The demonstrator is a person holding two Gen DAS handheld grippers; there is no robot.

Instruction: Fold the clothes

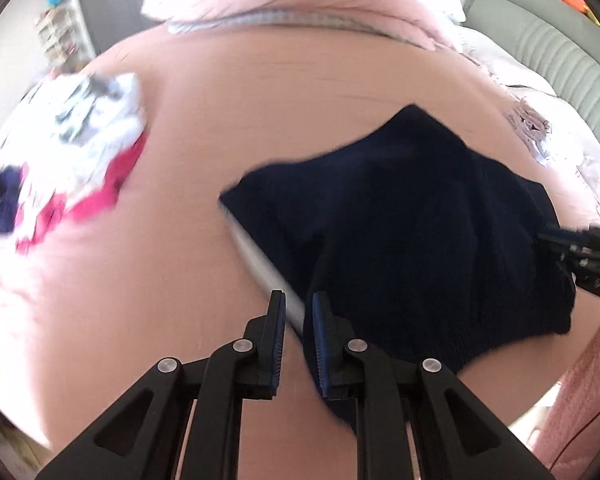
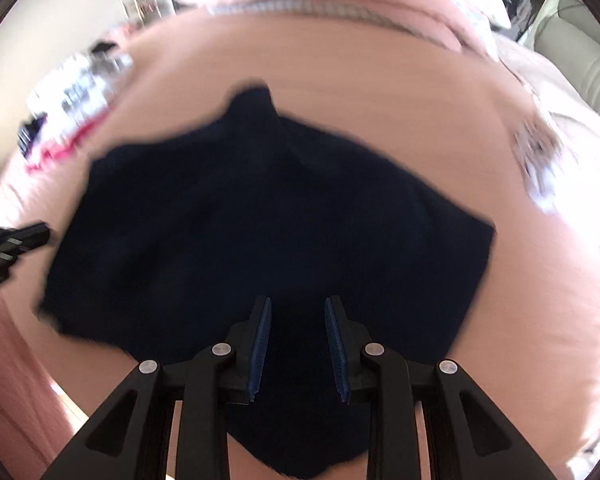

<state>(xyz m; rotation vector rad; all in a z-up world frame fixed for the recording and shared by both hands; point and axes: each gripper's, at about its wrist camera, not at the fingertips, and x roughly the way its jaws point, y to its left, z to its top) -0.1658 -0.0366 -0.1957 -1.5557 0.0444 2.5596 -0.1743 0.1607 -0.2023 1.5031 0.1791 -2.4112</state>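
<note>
A dark navy garment (image 1: 400, 216) lies spread on the pink bed sheet (image 1: 180, 260), with a white strip along its left edge. My left gripper (image 1: 299, 296) is shut on that edge, and the white strip runs between its blue pads. In the right wrist view the same garment (image 2: 260, 208) fills the middle. My right gripper (image 2: 296, 300) is shut on its near edge, and dark cloth fills the gap and hangs below the fingers. Each gripper shows in the other's view, the right gripper (image 1: 540, 240) at the garment's right side and the left gripper (image 2: 46, 234) at its left side.
A pile of white, grey, pink and navy clothes (image 1: 68, 152) lies at the left of the bed. Pink and white bedding (image 1: 300, 0) is bunched at the far end. A small patterned cloth (image 1: 530, 128) lies at the right, near grey upholstery (image 1: 560, 40).
</note>
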